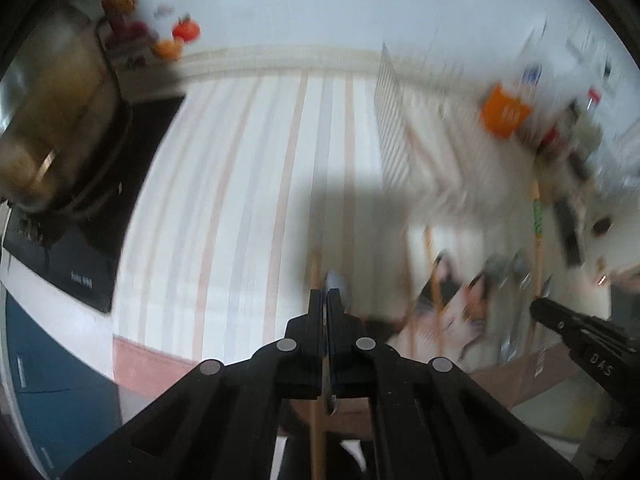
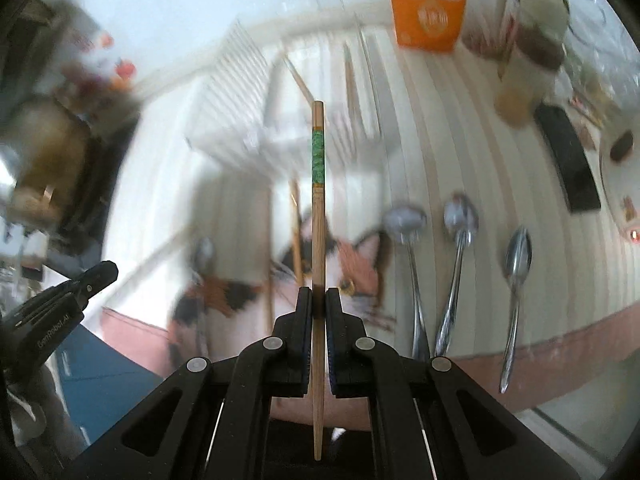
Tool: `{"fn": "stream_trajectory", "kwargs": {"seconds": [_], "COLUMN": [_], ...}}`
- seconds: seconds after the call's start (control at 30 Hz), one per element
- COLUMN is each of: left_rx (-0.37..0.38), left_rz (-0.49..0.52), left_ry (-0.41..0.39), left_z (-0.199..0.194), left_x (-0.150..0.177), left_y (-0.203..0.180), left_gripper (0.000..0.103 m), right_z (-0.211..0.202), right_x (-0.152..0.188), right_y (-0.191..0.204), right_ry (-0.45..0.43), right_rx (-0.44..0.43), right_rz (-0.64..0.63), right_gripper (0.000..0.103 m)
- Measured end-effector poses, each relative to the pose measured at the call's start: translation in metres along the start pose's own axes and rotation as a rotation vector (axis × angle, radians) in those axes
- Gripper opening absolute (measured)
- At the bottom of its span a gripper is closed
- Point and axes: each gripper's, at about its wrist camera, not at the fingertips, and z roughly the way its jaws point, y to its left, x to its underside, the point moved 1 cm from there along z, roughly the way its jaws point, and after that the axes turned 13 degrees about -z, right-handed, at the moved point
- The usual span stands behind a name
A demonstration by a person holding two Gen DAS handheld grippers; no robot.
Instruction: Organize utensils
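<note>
My left gripper [image 1: 327,300] is shut on a metal spoon [image 1: 336,282] whose bowl sticks out above the fingertips and whose handle shows between the jaws. My right gripper [image 2: 319,296] is shut on a wooden chopstick [image 2: 318,200] with a green patterned band, held upright above the table. Three metal spoons [image 2: 460,240] lie side by side on the striped cloth to the right of it. More chopsticks [image 2: 296,232] lie on a cat-print mat [image 2: 352,276]. A white slatted utensil rack [image 2: 240,108] stands behind. The right gripper shows in the left wrist view [image 1: 538,306].
A pot [image 1: 52,120] sits on a black cooktop [image 1: 96,216] at the left. An orange carton [image 2: 428,12], a jar [image 2: 532,48], a black remote [image 2: 568,156] and a plate [image 2: 616,184] crowd the right. The table's pink front edge [image 2: 520,352] is close.
</note>
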Motion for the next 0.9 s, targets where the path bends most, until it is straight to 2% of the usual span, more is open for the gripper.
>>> {"fn": "stream_trajectory", "kwargs": {"seconds": [0.13, 0.2, 0.33, 0.4, 0.47, 0.57, 0.67, 0.83, 0.9], "left_rx": [0.092, 0.115, 0.136, 0.111, 0.053, -0.017, -0.04, -0.055, -0.082], "left_rz": [-0.008, -0.021, -0.046, -0.042, -0.042, -0.092, -0.114, -0.089, -0.048], "left_ry": [-0.049, -0.056, 0.013, 0.071, 0.12, 0.206, 0.28, 0.353, 0.329], "left_z": [-0.027, -0.025, -0.003, 0.02, 0.045, 0.087, 0.116, 0.143, 0.14], "left_x": [-0.031, -0.045, -0.044, -0.029, -0.014, 0.013, 0.035, 0.058, 0.061], "left_y": [-0.011, -0.013, -0.002, 0.004, 0.014, 0.041, 0.053, 0.047, 0.04], "left_gripper": [0.0, 0.0, 0.002, 0.007, 0.011, 0.011, 0.011, 0.011, 0.014], "right_z": [-0.029, -0.037, -0.031, -0.016, 0.001, 0.027, 0.046, 0.059, 0.061], "right_x": [-0.044, -0.057, -0.065, -0.056, -0.04, -0.014, 0.004, 0.013, 0.015], "right_y": [-0.015, -0.021, -0.033, -0.039, -0.044, -0.048, -0.046, -0.039, -0.037], "right_ry": [-0.089, -0.114, -0.118, -0.082, -0.035, 0.038, 0.09, 0.123, 0.132], "right_rx": [-0.026, -0.024, -0.019, -0.034, -0.039, -0.044, -0.043, -0.027, -0.017], "right_rz": [0.009, 0.016, 0.042, 0.067, 0.082, 0.099, 0.101, 0.072, 0.062], "right_gripper": [0.006, 0.006, 0.006, 0.006, 0.006, 0.006, 0.006, 0.006, 0.006]}}
